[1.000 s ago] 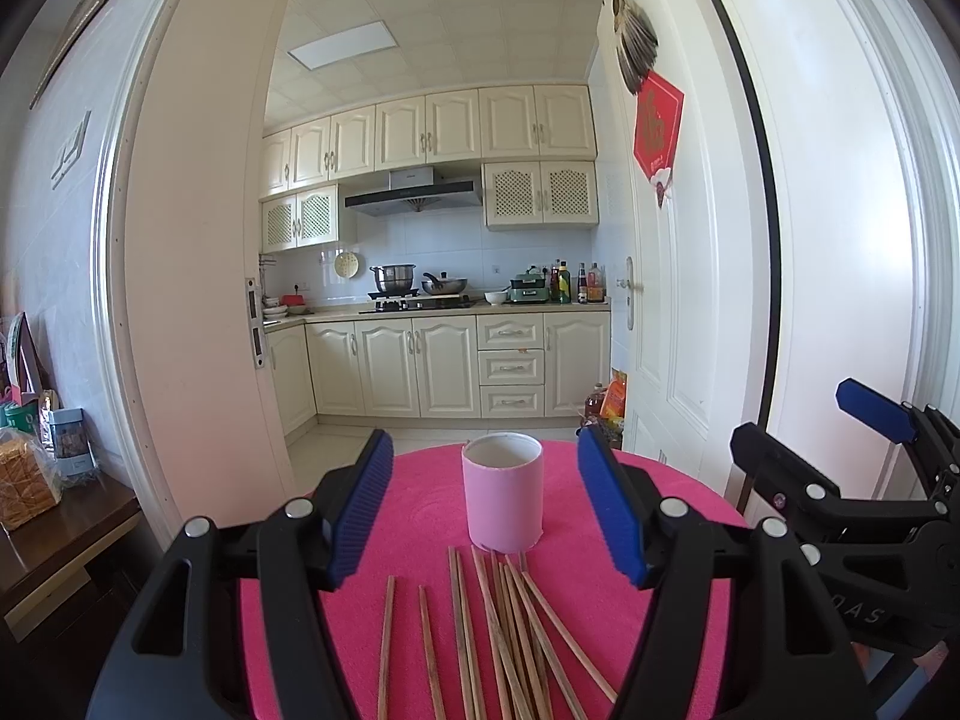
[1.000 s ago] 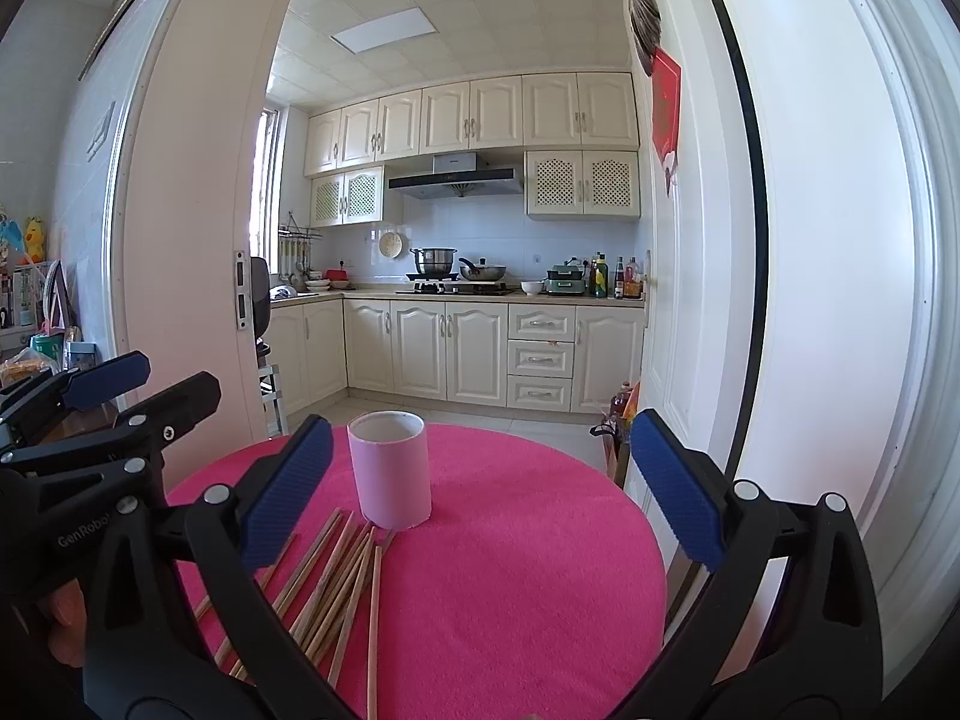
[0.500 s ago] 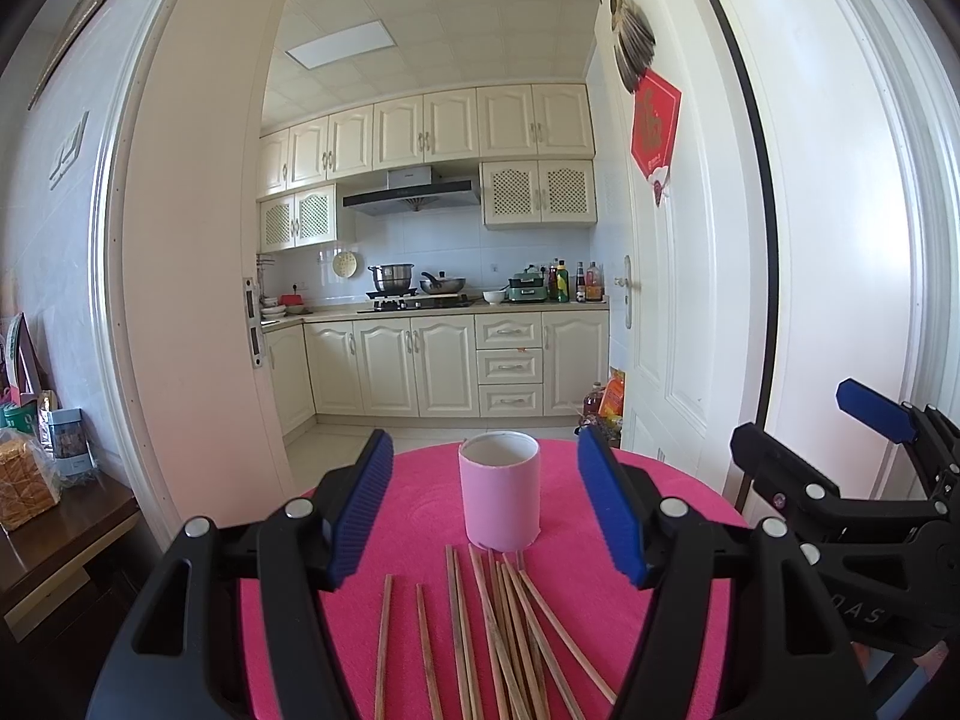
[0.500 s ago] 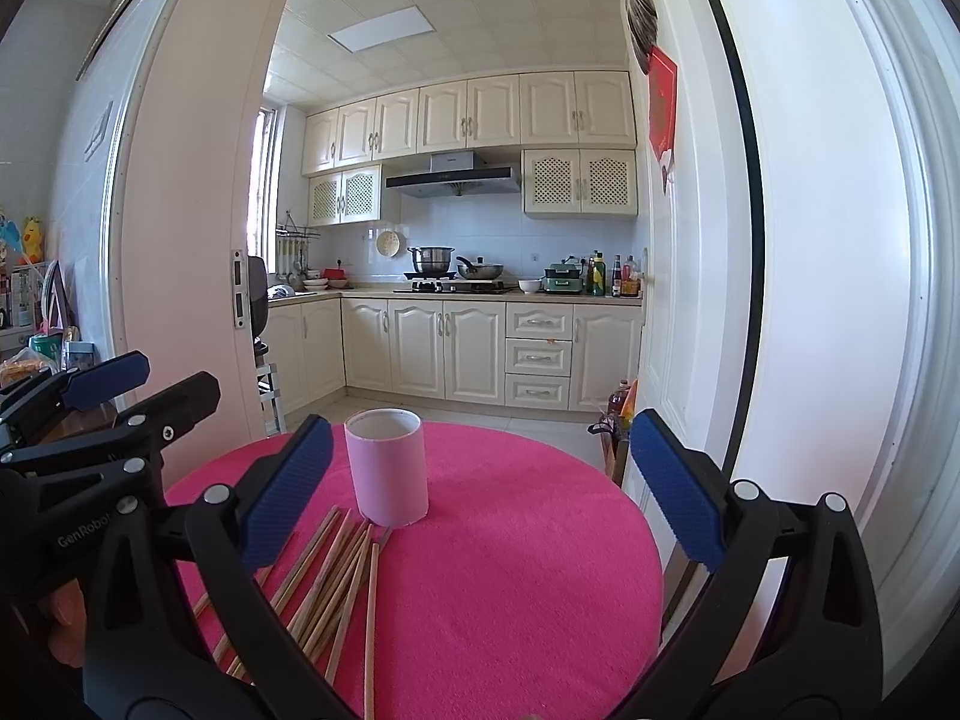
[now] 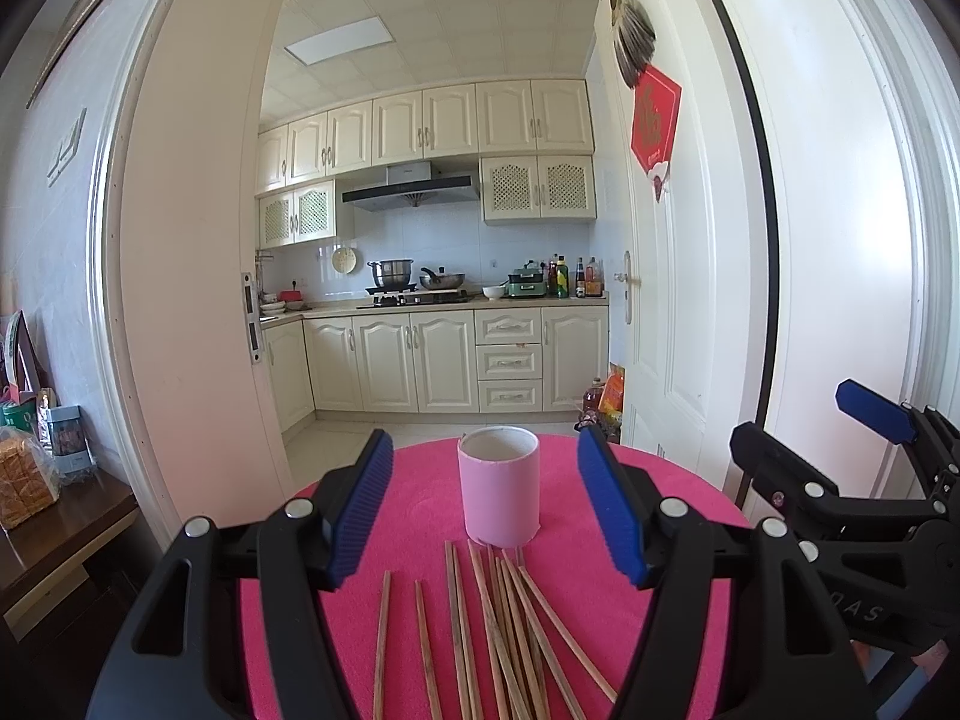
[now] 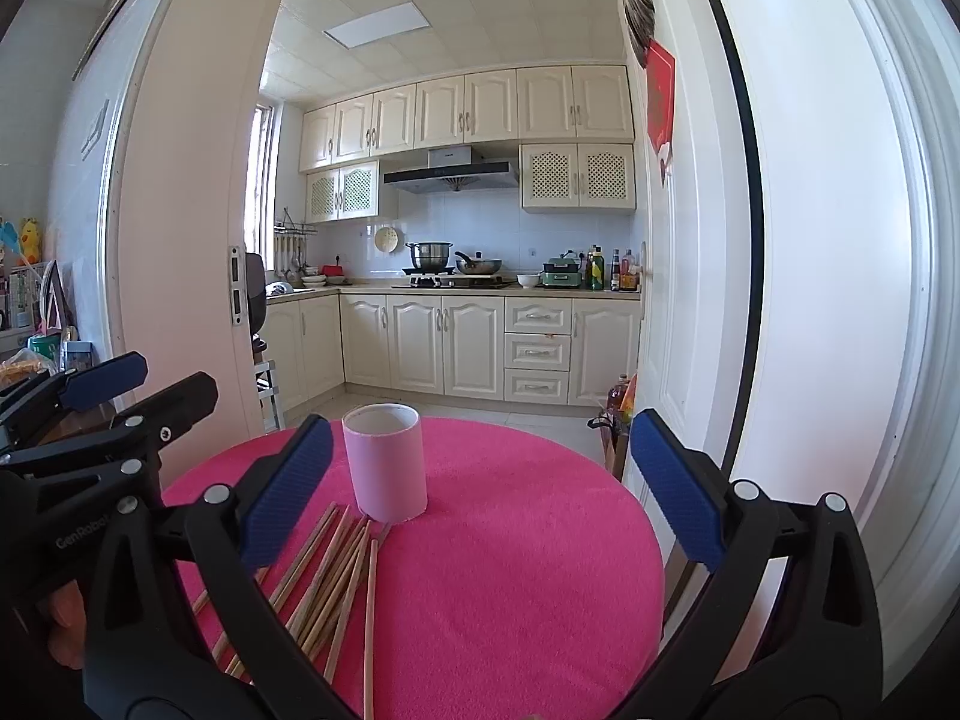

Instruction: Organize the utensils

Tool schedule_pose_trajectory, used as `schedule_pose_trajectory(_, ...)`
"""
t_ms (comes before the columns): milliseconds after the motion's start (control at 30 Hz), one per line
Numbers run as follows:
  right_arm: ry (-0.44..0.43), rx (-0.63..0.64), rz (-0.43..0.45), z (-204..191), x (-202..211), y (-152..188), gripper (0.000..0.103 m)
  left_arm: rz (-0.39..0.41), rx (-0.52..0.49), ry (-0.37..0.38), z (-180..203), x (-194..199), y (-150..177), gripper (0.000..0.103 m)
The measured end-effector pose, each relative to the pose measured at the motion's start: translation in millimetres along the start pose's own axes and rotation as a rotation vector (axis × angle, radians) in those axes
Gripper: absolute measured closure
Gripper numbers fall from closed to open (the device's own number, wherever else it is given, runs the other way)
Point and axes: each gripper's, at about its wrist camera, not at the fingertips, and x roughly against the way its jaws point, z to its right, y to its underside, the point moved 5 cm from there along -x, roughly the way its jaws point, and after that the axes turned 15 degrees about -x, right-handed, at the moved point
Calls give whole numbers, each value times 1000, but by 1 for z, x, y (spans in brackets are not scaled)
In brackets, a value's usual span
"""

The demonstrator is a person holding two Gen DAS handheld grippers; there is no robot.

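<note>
Both grippers, left gripper (image 5: 483, 510) and right gripper (image 6: 480, 489), hover spread and empty, while brown wooden chopsticks (image 5: 492, 624) lie loose at lower centre on the pink round surface (image 6: 510, 570) before the empty pink cylindrical cup (image 5: 499, 486), nothing sorted yet.

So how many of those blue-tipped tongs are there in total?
2. The left tongs hover open over the chopsticks, facing the pink cup. The right tongs sit beside them, also open, over the pink table. None seem hidden.

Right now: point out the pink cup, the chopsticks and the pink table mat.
pink cup (image 5: 499, 498), left wrist view, front wall.
chopsticks (image 5: 489, 630), left wrist view, middle of bundle.
pink table mat (image 6: 528, 570), right wrist view, bare patch.
</note>
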Motion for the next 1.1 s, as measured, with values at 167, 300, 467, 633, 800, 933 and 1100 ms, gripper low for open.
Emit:
schedule_pose_trajectory(167,0,-2,-9,0,-4,-2,6,-4,-3,-1,-2,-2,0,39)
schedule_pose_trajectory(300,0,-1,-11,0,-5,-3,6,-5,-3,0,-3,-2,0,39)
schedule_pose_trajectory(467,5,0,-5,-1,-5,-3,6,-6,-4,0,-3,-2,-1,39)
schedule_pose_trajectory(633,10,2,-27,-2,-10,-1,6,-17,-8,-1,-5,-5,1,39)
schedule_pose_trajectory(800,1,2,-57,-6,-18,1,6,-39,-3,2,-9,-10,5,39)
schedule_pose_trajectory(933,3,16,-94,-11,-28,6,6,-77,5,9,-15,-19,8,39)
schedule_pose_trajectory(1100,-11,12,-222,-18,-54,20,6,-195,45,72,-26,-42,25,39)
